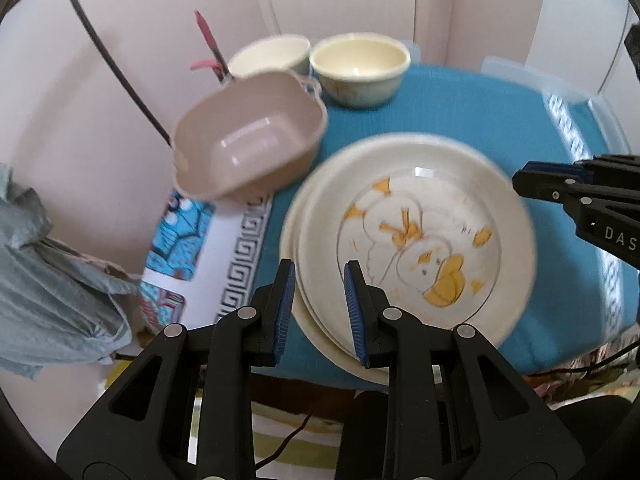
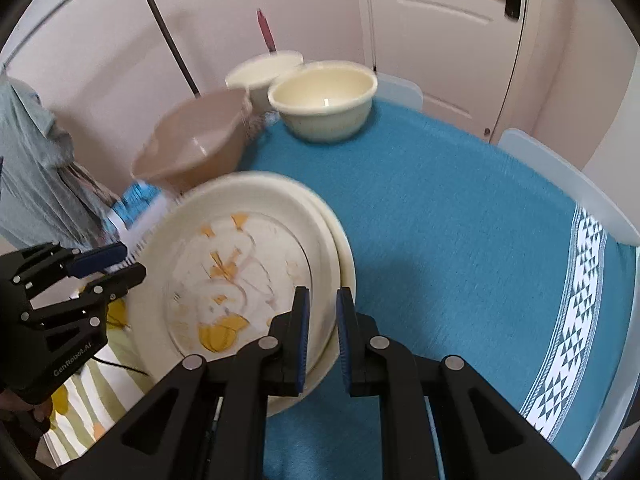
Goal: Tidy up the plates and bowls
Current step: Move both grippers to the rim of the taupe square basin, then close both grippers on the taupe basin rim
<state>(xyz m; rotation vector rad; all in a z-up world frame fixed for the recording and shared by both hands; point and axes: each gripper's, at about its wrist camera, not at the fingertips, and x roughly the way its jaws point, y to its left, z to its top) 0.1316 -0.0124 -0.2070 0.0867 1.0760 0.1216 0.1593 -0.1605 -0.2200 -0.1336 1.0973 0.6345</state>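
Plates (image 1: 416, 236) were already stacked, at least two rims visible, the top one printed with an orange duck pattern; the stack sat on the blue tablecloth (image 2: 460, 220) at its near-left part. Bowls not yet gathered: two cream bowls (image 1: 360, 68) stood side by side at the far edge, touching or nearly so, and a pink squarish bowl (image 1: 248, 144) sat tilted at the left edge, just beside the plates. Judged roughly midway: plates grouped, bowls left to nest. Left gripper (image 1: 320, 304) had its jaws parted, straddling the near rim of the stack, pads not seen pressing. Right gripper (image 2: 322, 336) likewise straddled the stack's rim with a narrow gap; whether it pinched the rim could not be told, the frame being blurred. Stack overhung the table's near edge slightly in the left wrist view, so a slip risk was judged there. The pink bowl was also close to the left drop-off. Open cloth lay to the right and centre, offering room for moving the stack or bowls.
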